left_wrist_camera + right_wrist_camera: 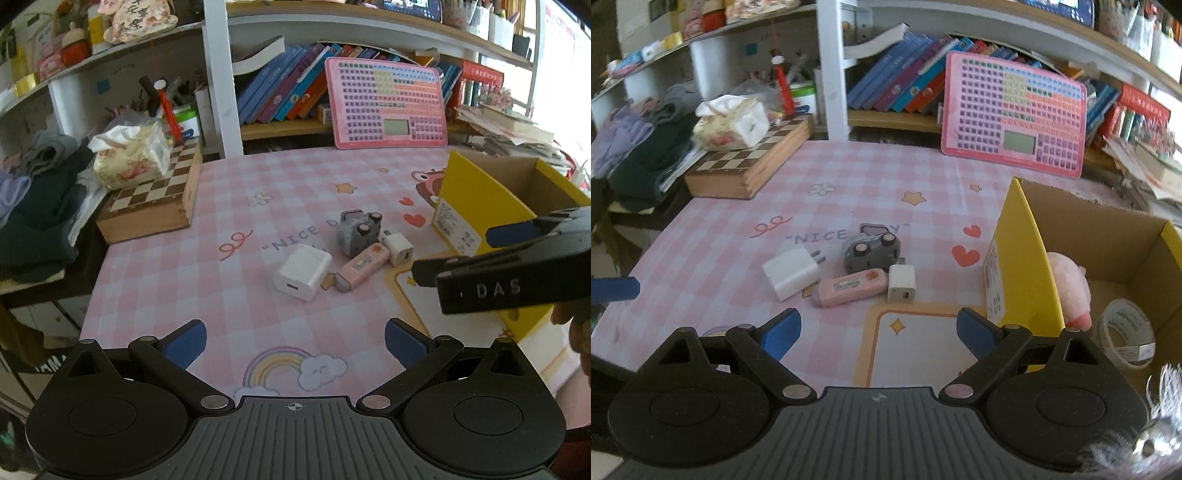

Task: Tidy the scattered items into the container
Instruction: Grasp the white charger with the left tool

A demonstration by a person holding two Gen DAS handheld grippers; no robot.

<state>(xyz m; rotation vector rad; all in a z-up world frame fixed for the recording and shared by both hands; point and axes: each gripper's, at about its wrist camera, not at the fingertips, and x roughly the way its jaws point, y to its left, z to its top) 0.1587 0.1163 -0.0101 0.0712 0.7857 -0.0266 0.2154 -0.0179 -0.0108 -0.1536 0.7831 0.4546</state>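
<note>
Four small things lie bunched at the middle of the pink checked mat (746,206): a large white charger (790,277), a grey toy car (871,251) on its side, a pink correction-tape case (853,288) and a small white charger (902,284); the case touches both chargers, and the car sits just behind them. The yellow cardboard box (1019,258) stands at the right of the frame, already holding a pink plush toy (1069,288) and a roll of tape (1126,332).

The right gripper (879,332) hangs low in its view with its blue pads spread wide and nothing between them; the left gripper (295,343) is likewise wide open and empty, its pads at the bottom of the left view.

The step in hand looks like an approach to the cluster; the small white charger, nearest the box, seems the sensible pick for the right gripper; straddle its flat sides, come down squarely, and avoid nudging the pink case beside it; the large charger at the left edge suits the left gripper; close only once the pads bracket one item alone.
</note>
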